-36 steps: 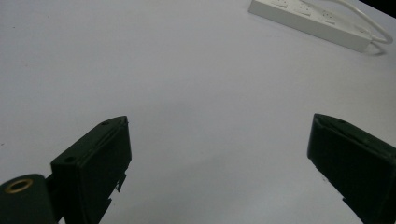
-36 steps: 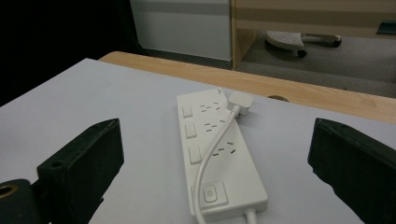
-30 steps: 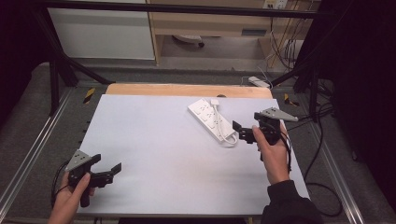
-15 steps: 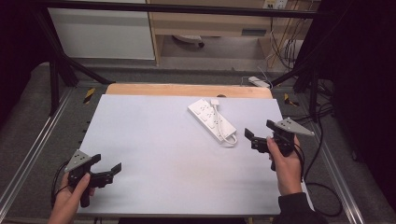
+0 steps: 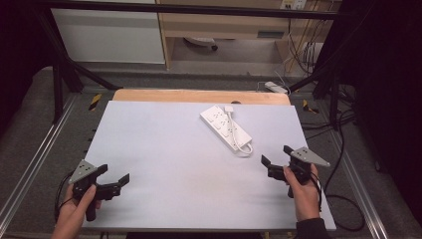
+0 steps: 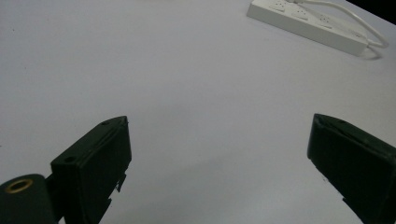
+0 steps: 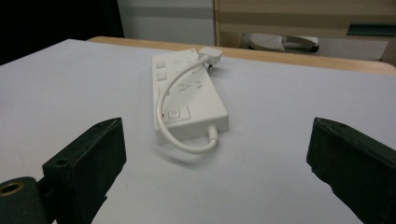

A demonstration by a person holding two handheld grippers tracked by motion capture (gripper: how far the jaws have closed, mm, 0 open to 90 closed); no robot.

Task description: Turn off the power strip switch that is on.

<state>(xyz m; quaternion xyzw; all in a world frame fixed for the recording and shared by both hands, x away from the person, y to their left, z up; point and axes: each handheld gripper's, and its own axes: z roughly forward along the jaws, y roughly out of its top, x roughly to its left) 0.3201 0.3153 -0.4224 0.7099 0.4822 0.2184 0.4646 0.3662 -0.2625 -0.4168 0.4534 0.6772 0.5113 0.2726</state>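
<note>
While both grippers, left [image 5: 115,180] and right [image 5: 276,160], gape empty, the white plastic power strip [image 5: 225,128] ahead of the right gripper could skid if nudged by one jaw.

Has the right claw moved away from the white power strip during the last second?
Yes. The right claw was beside the power strip a second ago; it has drawn back toward the person and the table's right edge, open and empty.
</note>
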